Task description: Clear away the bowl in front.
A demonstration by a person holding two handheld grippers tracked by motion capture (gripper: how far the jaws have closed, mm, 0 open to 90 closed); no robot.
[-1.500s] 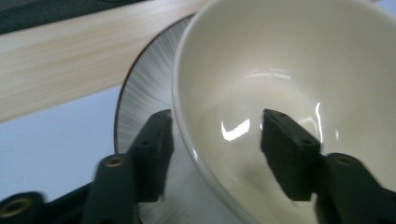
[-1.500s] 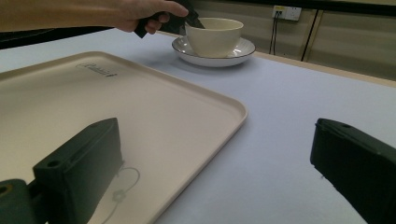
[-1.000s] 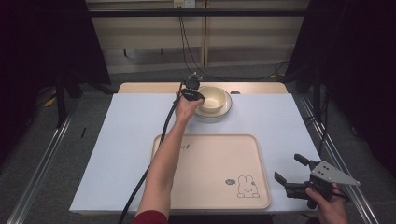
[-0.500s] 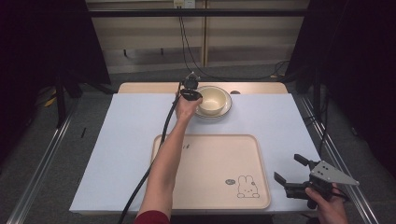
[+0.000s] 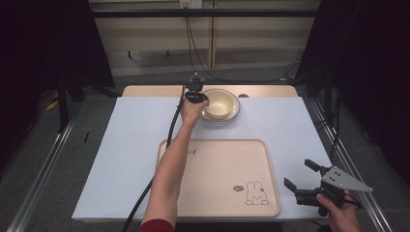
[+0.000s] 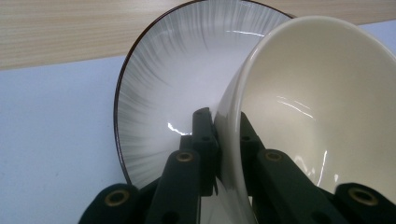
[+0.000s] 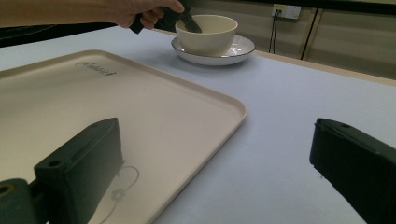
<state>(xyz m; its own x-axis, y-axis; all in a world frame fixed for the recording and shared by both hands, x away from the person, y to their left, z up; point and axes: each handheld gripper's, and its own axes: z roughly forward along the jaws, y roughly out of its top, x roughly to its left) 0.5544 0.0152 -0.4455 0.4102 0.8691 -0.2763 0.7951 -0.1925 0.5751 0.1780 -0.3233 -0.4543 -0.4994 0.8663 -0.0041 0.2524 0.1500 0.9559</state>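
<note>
A cream bowl (image 5: 218,102) stands on a white plate with a dark rim (image 5: 235,109) at the far middle of the table. My left gripper (image 5: 197,96) reaches in from the left and is shut on the bowl's near-left rim. In the left gripper view one of the fingers (image 6: 203,128) lies outside the bowl (image 6: 317,93) wall and the other inside, over the plate (image 6: 159,88). My right gripper (image 5: 298,172) hovers open at the near right, beside the tray (image 5: 217,183). Between its wide-apart jaws, the right gripper (image 7: 219,158) looks across the tray (image 7: 93,102) at the bowl (image 7: 208,35).
The beige tray with a rabbit drawing (image 5: 256,192) lies on a pale blue mat (image 5: 130,140) at the near middle. A wooden strip (image 5: 145,91) edges the table's far side. A black cable (image 5: 159,159) trails along the left forearm.
</note>
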